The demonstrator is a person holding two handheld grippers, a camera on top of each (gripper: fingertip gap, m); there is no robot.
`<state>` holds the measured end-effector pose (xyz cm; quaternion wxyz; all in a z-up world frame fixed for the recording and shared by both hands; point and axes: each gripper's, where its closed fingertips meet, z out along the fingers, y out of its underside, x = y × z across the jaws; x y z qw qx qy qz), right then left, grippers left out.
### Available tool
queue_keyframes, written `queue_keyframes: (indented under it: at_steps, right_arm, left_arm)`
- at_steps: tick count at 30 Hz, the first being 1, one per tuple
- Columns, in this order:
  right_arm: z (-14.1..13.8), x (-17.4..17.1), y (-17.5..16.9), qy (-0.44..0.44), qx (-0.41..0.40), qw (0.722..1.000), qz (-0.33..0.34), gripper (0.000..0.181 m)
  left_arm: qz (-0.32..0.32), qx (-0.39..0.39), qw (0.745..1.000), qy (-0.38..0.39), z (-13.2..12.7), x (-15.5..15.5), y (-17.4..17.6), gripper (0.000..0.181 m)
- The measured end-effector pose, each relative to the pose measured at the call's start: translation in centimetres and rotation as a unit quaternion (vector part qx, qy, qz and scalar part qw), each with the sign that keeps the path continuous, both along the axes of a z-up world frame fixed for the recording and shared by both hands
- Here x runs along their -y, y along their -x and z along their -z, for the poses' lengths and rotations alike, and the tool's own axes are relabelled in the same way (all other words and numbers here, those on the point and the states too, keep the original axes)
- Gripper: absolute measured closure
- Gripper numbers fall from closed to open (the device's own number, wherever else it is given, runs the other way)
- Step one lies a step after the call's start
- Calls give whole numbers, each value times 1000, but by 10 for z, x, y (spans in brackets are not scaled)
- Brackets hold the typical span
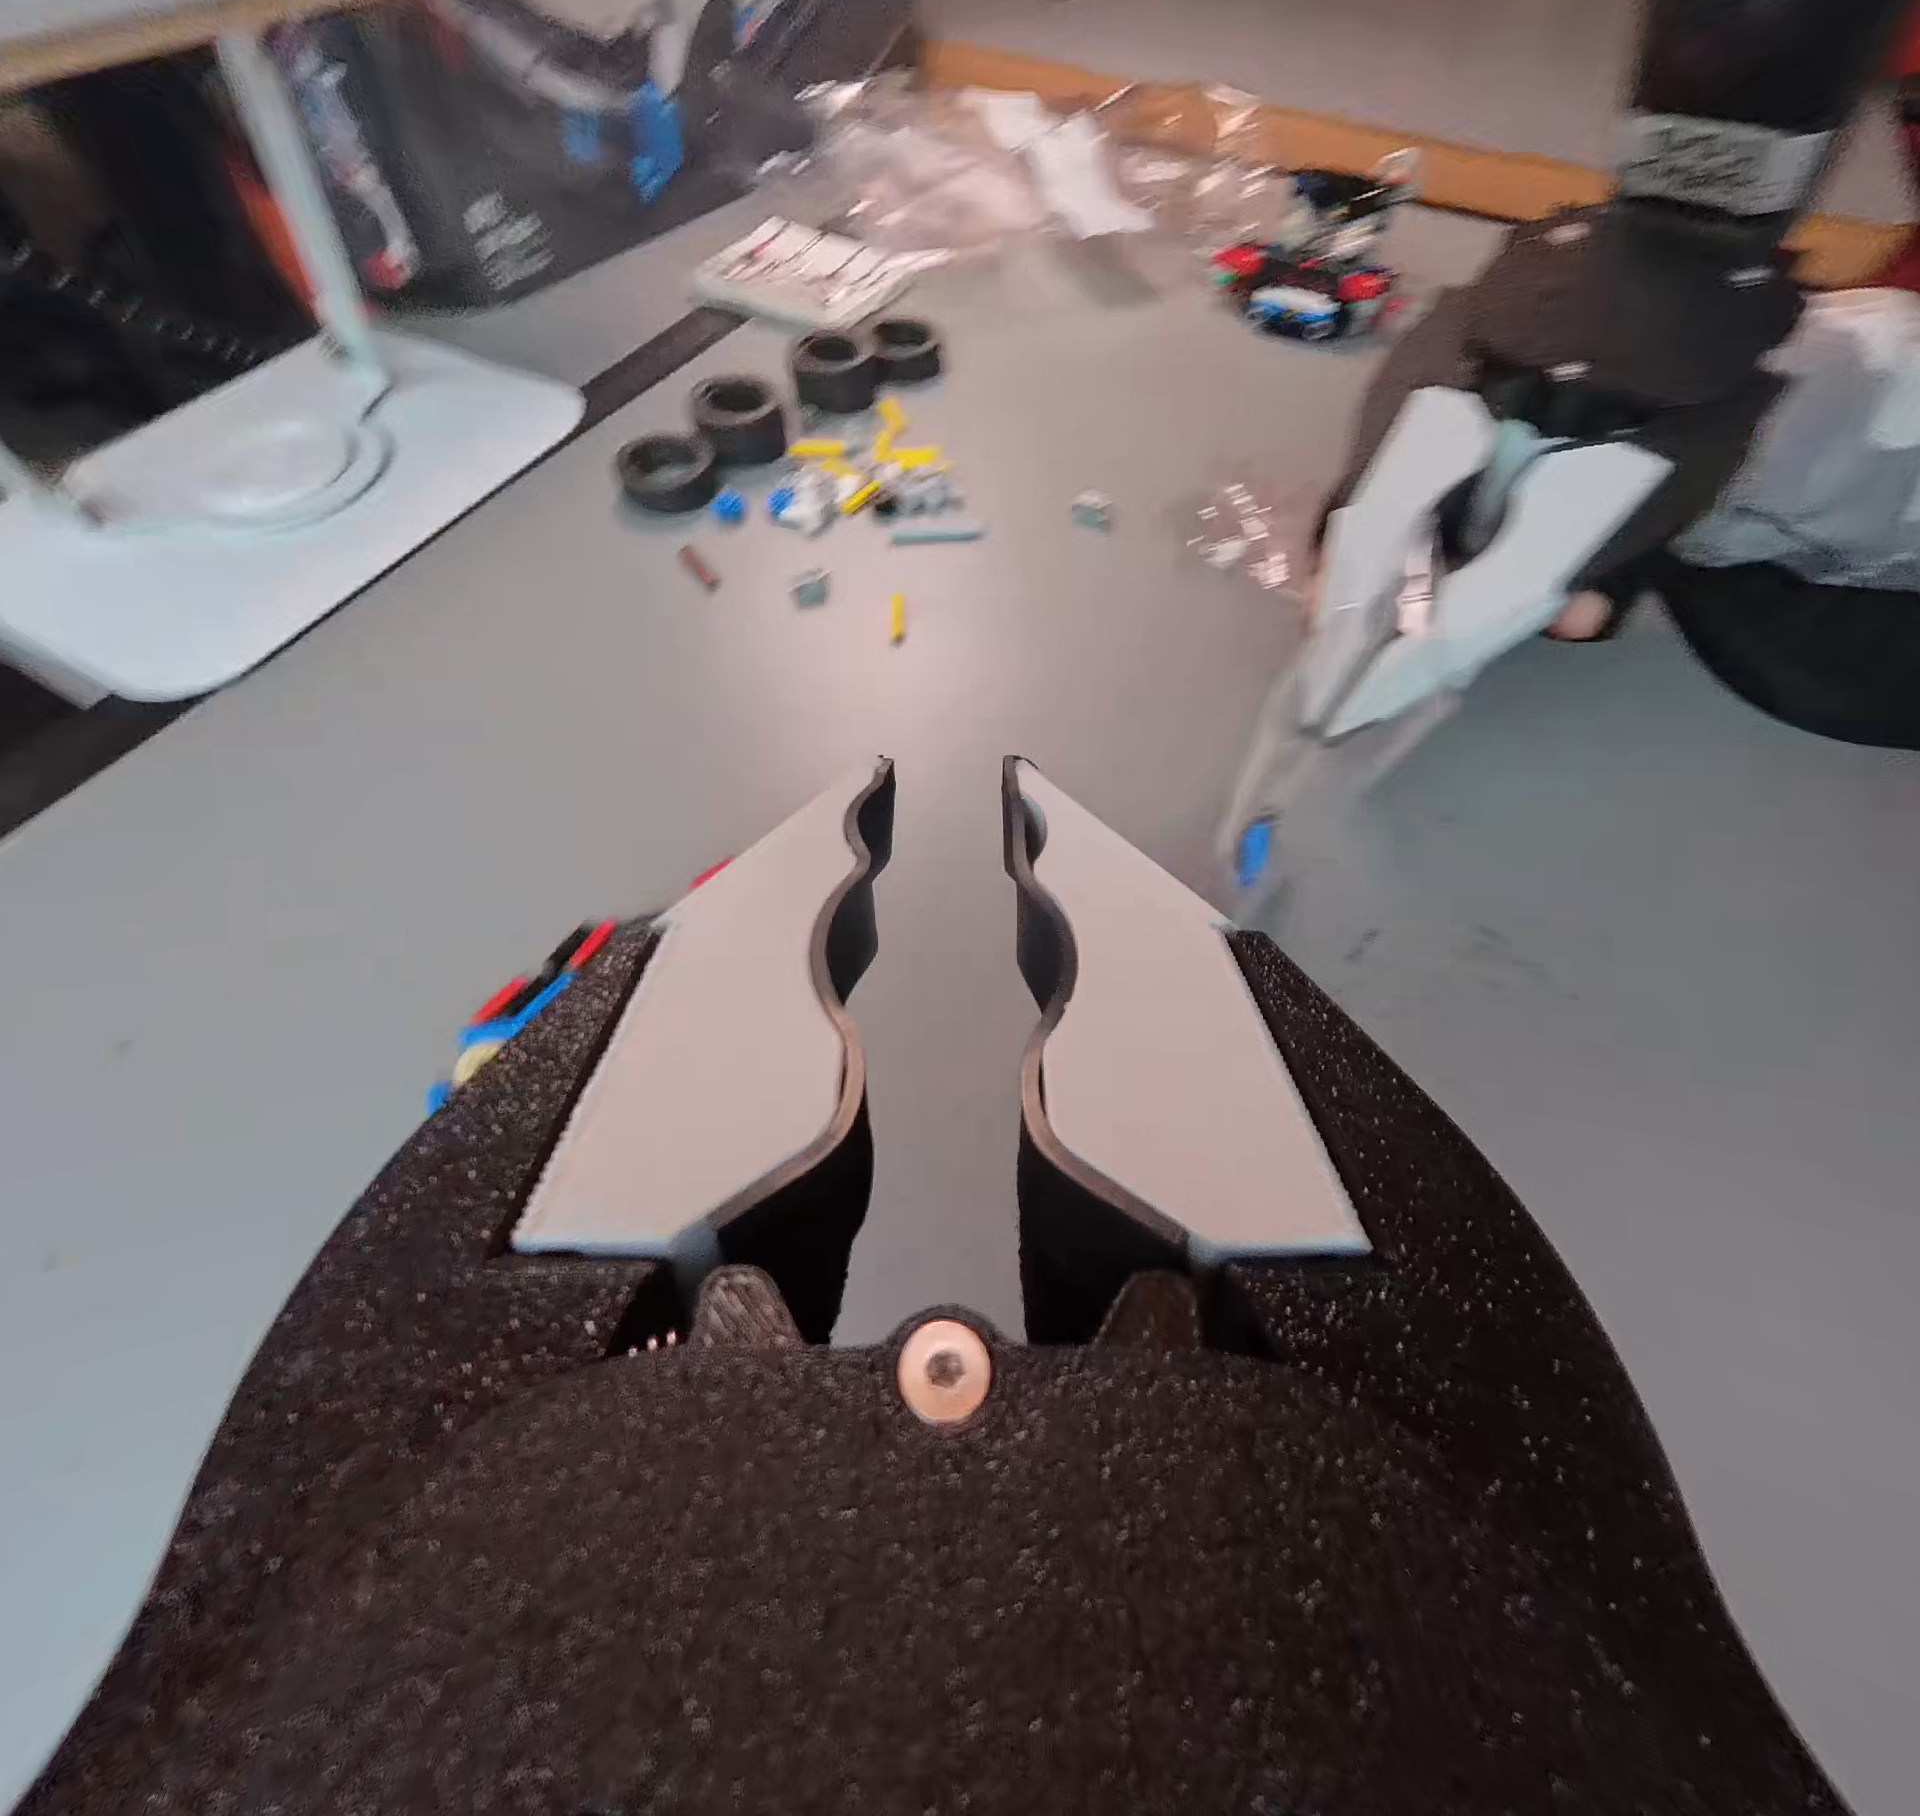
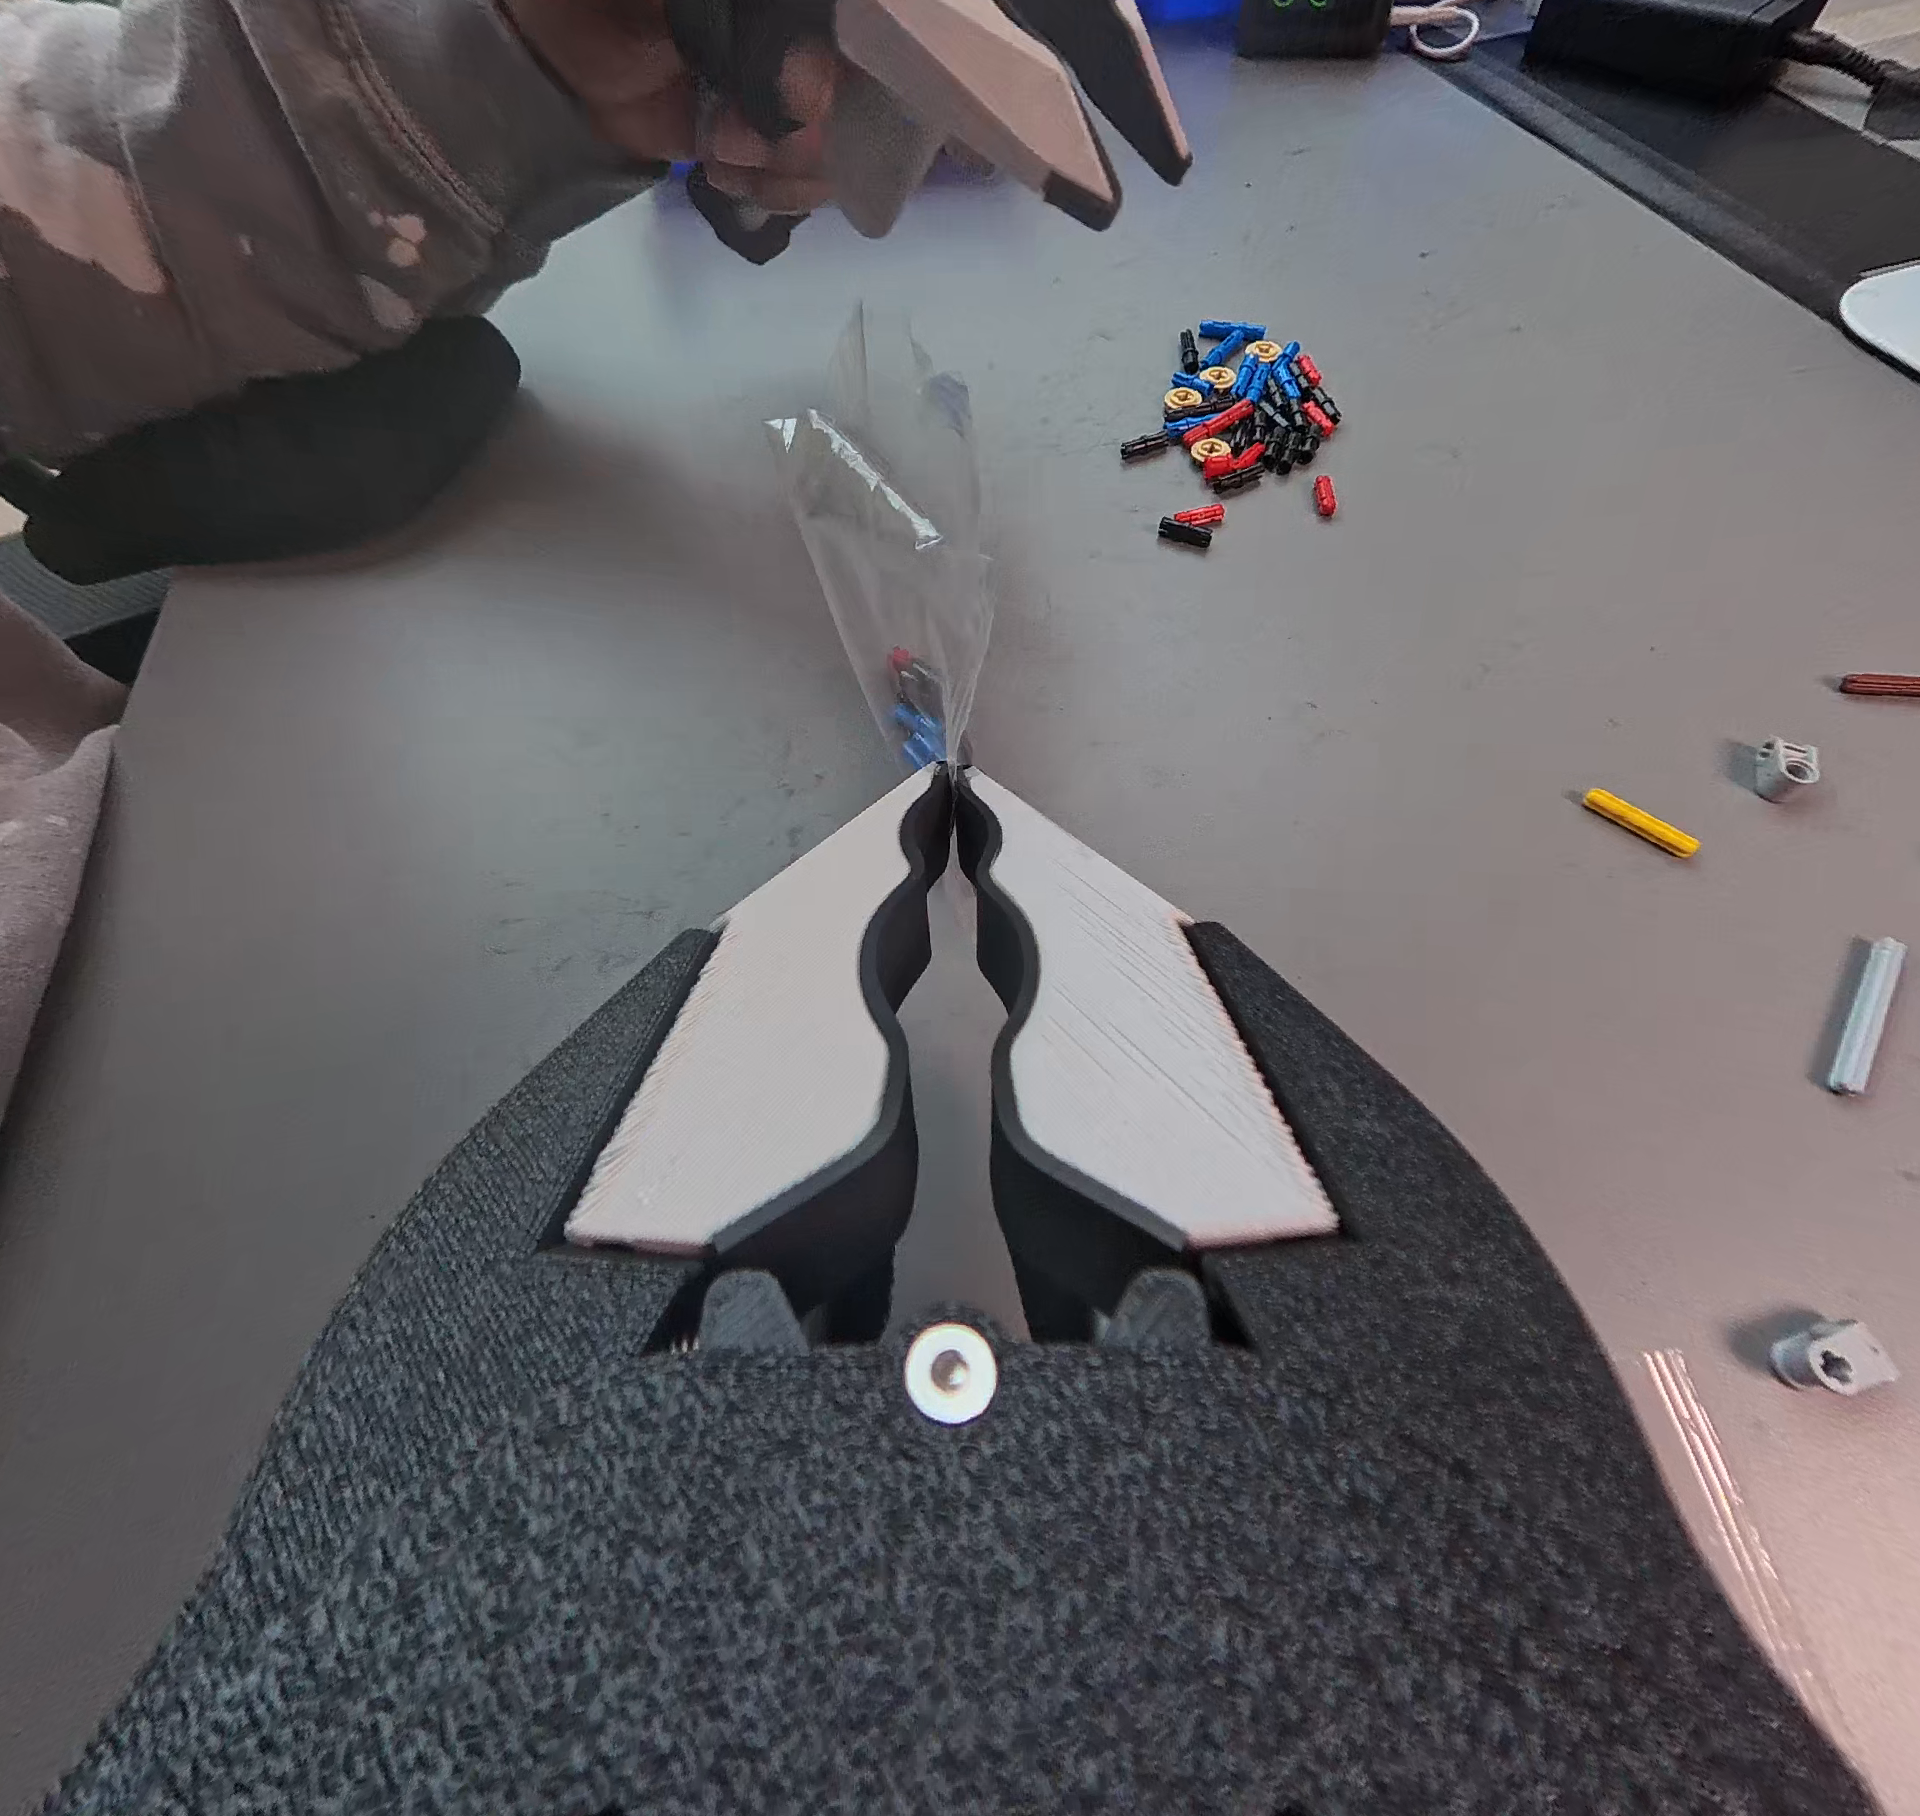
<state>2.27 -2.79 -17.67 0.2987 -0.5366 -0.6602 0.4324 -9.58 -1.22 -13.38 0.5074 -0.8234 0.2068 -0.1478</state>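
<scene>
Right hand-held gripper [image 2: 951, 774], tips pinched on a clear plastic bag [image 2: 894, 540] above the counter [image 2: 416, 831], could spill its remaining pins; left hand-held gripper [image 1: 945, 769] hovers parted, empty.

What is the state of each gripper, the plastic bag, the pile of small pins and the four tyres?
left gripper: open, empty, above the grey table.
right gripper: shut on the clear plastic bag.
clear plastic bag: hanging from the gripper tips, a few blue and red pieces inside.
pile of small pins: loose on the table, out of the bag.
four black tyres: lying flat, not mounted.
</scene>
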Motion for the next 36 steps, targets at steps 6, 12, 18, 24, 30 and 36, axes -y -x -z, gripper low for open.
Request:
queue_keyframes:
  at_steps: [6, 12, 18, 24, 30, 36]
  right_arm:
    - [0, 0, 0, 0, 0, 1000, 0, 181]
    - [0, 0, -1, 0, 0, 1000, 0, 181]
    - [0, 1, -2, -2, 0, 1000, -2, 181]
    - [1, 0, -1, -3, 2, 1000, -1, 181]
    - [1, 1, 0, -5, 2, 1000, -1, 181]
    - [1, 1, -1, -4, 2, 1000, -1, 181]
  left_arm:
    - [-120, -11, 984, 134, 70, -4, 55, 156]
    - [-127, -61, 978, 153, 87, -7, 50, 159]
    - [-110, -99, 977, 154, 91, -3, 51, 177]
    - [91, 33, 995, -3, -3, 14, -33, 177]
    - [174, -26, 984, -39, -14, 30, -90, 176]
    - [124, 8, 991, -43, -19, 19, -57, 162]
